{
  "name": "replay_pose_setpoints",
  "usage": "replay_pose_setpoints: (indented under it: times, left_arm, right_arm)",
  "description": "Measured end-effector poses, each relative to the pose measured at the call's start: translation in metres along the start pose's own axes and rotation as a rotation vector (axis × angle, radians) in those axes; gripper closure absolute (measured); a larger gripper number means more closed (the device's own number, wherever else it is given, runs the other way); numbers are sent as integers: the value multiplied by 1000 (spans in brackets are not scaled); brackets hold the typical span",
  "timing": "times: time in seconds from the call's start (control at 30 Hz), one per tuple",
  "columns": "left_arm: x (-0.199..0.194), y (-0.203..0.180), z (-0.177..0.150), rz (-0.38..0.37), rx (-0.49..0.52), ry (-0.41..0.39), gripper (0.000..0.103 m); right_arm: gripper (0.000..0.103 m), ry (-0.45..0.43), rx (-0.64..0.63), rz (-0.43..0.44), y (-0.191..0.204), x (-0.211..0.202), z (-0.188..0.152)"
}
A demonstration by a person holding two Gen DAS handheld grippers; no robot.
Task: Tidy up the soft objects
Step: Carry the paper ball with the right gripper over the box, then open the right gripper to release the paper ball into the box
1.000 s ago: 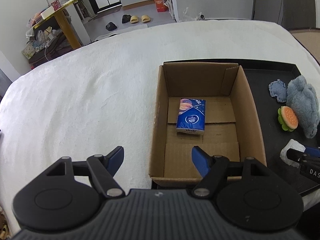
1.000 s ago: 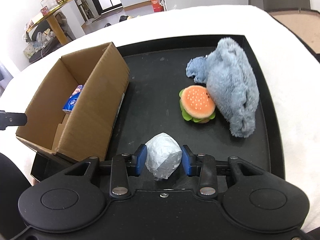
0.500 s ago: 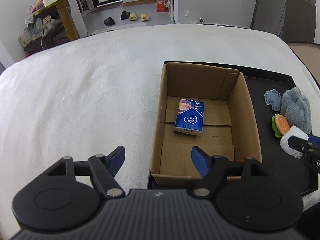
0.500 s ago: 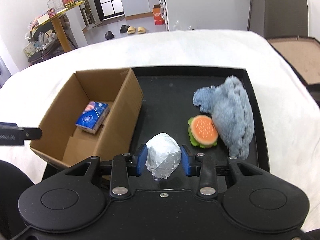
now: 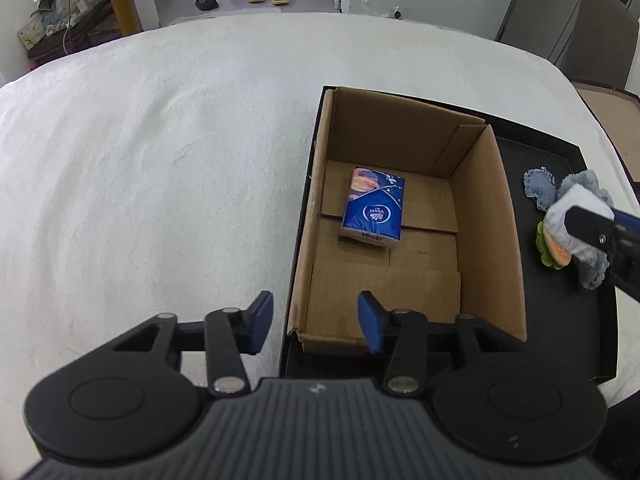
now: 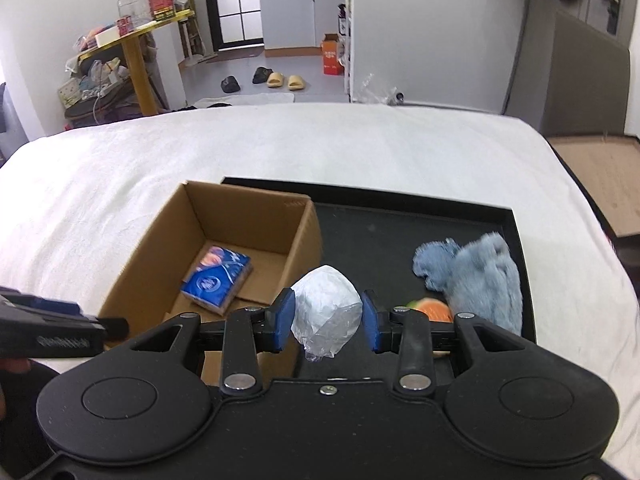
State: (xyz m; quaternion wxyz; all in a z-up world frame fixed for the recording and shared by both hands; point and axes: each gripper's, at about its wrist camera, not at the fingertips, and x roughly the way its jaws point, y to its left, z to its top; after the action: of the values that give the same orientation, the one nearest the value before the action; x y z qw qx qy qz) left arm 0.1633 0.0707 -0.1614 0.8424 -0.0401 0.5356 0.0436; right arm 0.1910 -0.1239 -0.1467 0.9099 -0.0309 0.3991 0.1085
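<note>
An open cardboard box (image 5: 488, 240) stands on the left of a black tray (image 5: 560, 320) and holds a blue tissue pack (image 5: 374, 208). My left gripper (image 5: 314, 324) hovers over the box's near left corner. Its jaws are closing, with the box wall showing between them and the pads touching nothing. My right gripper (image 6: 326, 316) is shut on a white wrapped bundle (image 6: 326, 312), lifted above the tray just right of the box (image 6: 304, 232). A burger plush (image 6: 434, 310) and a blue fluffy plush (image 6: 480, 272) lie on the tray's right side.
The tray (image 6: 380, 232) rests on a wide white cover (image 5: 160, 160). Beyond the far edge, slippers (image 6: 288, 80) lie on the floor and a cluttered yellow table (image 6: 136, 40) stands at the back left.
My right gripper has risen with the white bundle, up from the tray floor and toward the box. The left gripper's jaws have narrowed and it has shifted slightly over the box's corner.
</note>
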Motion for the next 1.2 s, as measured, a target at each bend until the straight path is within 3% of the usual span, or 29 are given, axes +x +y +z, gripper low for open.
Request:
replay_pose_setpoints:
  times: [0.17,0.43,0.97,1.1,1.2]
  left_arm:
    - [5,1,0,5,6,11,74]
    - [10,17,1,-36,-66,15,93]
    - [10,26,-1,-75,-96,1,95]
    - [9,27,-1,-76,-101,-1,94]
    - [7,26,0,-72,-97,-3,94]
  right_arm:
    - [67,-15,-37,-3,20,4,9]
    - [67,-21,-87,12,43,14,21]
    - [67,-43,-168,46,67,35,40]
    - [53,-43,-196,36,68,39,43]
    - [51,-42,-180,30,61,37,39]
